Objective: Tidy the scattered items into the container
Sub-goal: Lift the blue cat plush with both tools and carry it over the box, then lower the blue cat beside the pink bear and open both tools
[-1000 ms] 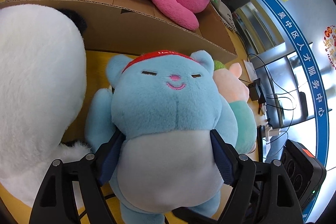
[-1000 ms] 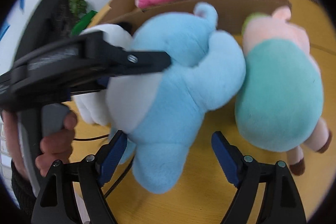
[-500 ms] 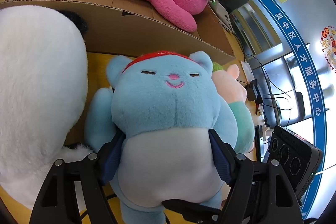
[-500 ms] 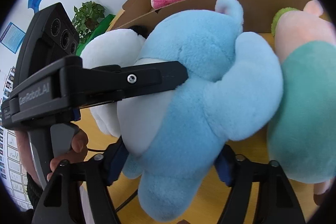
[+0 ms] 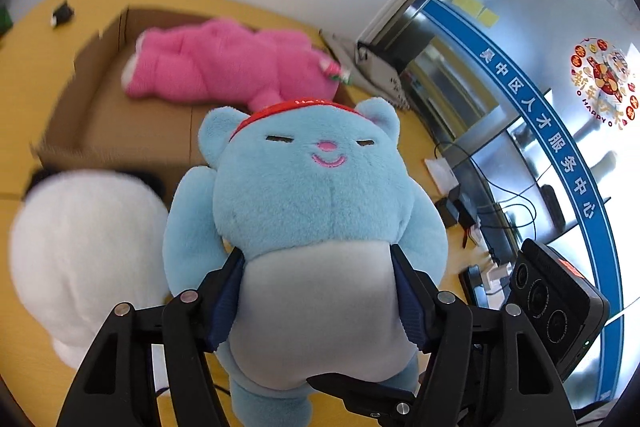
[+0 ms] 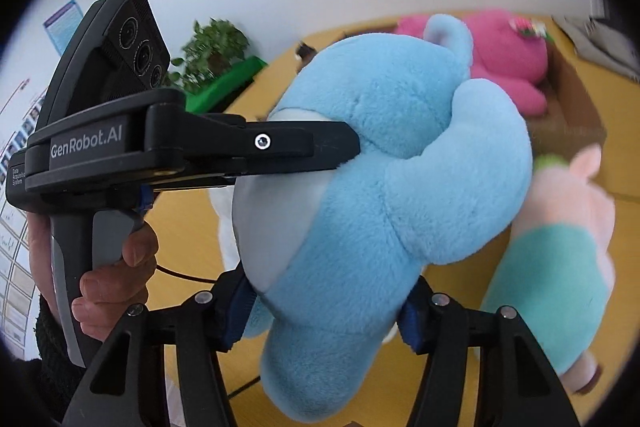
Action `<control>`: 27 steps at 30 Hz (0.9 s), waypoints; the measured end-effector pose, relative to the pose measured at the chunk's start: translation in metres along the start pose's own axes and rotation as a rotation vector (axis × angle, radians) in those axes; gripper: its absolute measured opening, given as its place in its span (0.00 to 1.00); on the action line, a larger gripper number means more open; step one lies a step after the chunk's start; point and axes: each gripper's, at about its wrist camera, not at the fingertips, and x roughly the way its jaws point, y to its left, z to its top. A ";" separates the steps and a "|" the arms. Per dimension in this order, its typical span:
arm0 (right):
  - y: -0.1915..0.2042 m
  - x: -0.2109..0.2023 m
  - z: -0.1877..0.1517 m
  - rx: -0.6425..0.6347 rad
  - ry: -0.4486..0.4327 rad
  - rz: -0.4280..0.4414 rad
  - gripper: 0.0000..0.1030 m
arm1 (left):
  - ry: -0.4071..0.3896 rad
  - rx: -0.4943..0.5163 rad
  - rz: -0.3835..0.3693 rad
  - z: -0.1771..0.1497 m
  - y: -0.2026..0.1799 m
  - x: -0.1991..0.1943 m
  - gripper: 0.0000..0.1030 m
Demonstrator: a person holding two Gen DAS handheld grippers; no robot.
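A light blue plush bear (image 5: 312, 211) with a red headband is held off the yellow table. My left gripper (image 5: 318, 291) is shut on its pale belly. My right gripper (image 6: 326, 303) is shut on its lower body (image 6: 360, 227) from the side. The cardboard box (image 5: 100, 107) lies beyond, with a pink plush (image 5: 216, 67) inside; both also show in the right wrist view, the box (image 6: 572, 107) and the pink plush (image 6: 508, 55). A white plush (image 5: 80, 251) sits on the table at the left. A pink and teal plush (image 6: 560, 267) lies at the right.
Cables, a charger and small devices (image 5: 472, 227) lie on the table at the right near a glass wall. A green plant (image 6: 216, 59) stands at the table's far side. A small black item (image 5: 62, 13) lies beyond the box.
Both grippers have lifted the blue bear up from the table; the box and the other plushes now sit lower and farther. The right gripper closed on the bear's lower body.
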 end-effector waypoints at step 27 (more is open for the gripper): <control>-0.056 0.249 0.205 0.122 0.211 0.147 0.62 | 0.133 -0.036 0.209 0.191 0.195 0.108 0.74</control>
